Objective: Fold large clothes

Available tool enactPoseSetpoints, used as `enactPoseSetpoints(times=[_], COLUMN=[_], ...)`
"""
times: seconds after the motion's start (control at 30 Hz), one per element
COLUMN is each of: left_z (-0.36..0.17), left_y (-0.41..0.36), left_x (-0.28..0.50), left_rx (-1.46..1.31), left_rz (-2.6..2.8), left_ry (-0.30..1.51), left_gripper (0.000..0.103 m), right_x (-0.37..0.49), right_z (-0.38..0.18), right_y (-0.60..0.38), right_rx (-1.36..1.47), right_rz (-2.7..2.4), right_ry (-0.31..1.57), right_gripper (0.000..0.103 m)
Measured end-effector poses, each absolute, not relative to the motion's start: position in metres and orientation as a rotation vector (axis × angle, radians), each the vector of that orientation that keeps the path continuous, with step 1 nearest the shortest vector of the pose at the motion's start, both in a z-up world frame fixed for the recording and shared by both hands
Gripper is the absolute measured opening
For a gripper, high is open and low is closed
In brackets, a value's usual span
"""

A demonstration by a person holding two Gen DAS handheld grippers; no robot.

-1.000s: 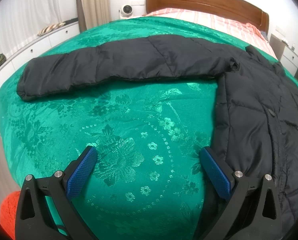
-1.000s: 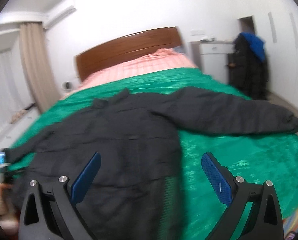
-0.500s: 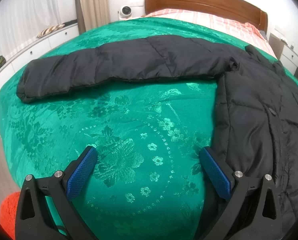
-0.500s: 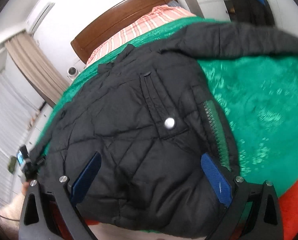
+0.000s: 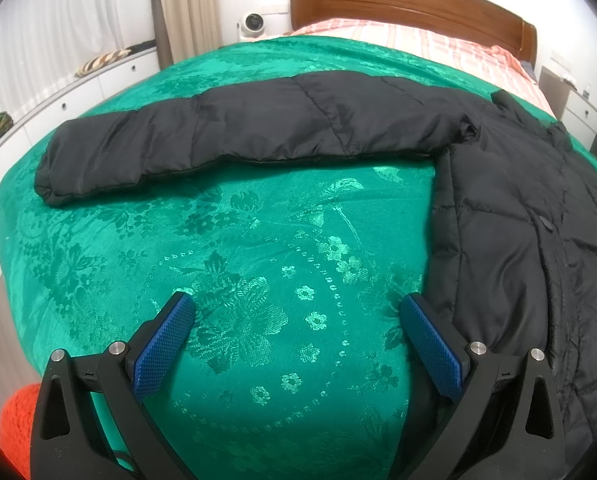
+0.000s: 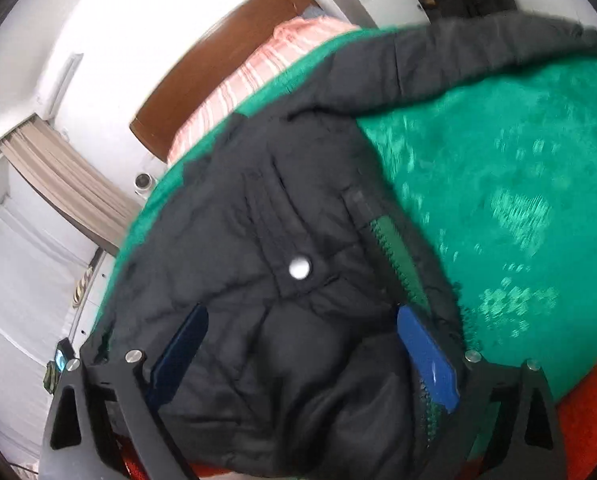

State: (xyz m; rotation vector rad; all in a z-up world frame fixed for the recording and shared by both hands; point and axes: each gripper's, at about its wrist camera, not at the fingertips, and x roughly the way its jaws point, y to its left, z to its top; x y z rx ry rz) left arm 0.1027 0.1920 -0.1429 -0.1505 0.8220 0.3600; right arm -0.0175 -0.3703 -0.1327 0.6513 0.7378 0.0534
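Our left tongs (image 5: pixel 296 344) hang spread over the green bedspread (image 5: pixel 238 240), just beside the black jacket (image 5: pixel 518 240) lying flat on the bed, one sleeve (image 5: pixel 238 136) stretched sideways. Our right tongs (image 6: pixel 302 356) are spread too, straddling the jacket's hem.

The right-wrist view is smeared by motion, so the pattern of the green bedspread (image 6: pixel 518 184) cannot be made out, the black jacket (image 6: pixel 282 320) is cut off at the bottom edge, and its far sleeve (image 6: pixel 478 56) is blurred.
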Motion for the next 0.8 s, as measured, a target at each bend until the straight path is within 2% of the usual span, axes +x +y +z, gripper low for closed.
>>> enactPoseSetpoints(times=[0.13,0.3,0.8], left_z=[-0.144,-0.144,-0.144], left_y=[0.191,0.190,0.190], left_x=[0.103,0.101,0.101], left_rx=[-0.144,-0.145,-0.145], left_rz=[0.366,0.365,0.373], left_ry=[0.815,0.815,0.818], left_gripper=[0.103,0.103,0.103], right_x=[-0.032,-0.024,-0.016], right_z=[-0.109,-0.112,-0.116], right_y=[-0.353,-0.336,-0.341], right_rx=[0.515,0.426,0.448], right_rz=[0.050,0.106,0.099], right_ry=[0.651,0.669,0.672], right_gripper=[0.097,0.097,0.097])
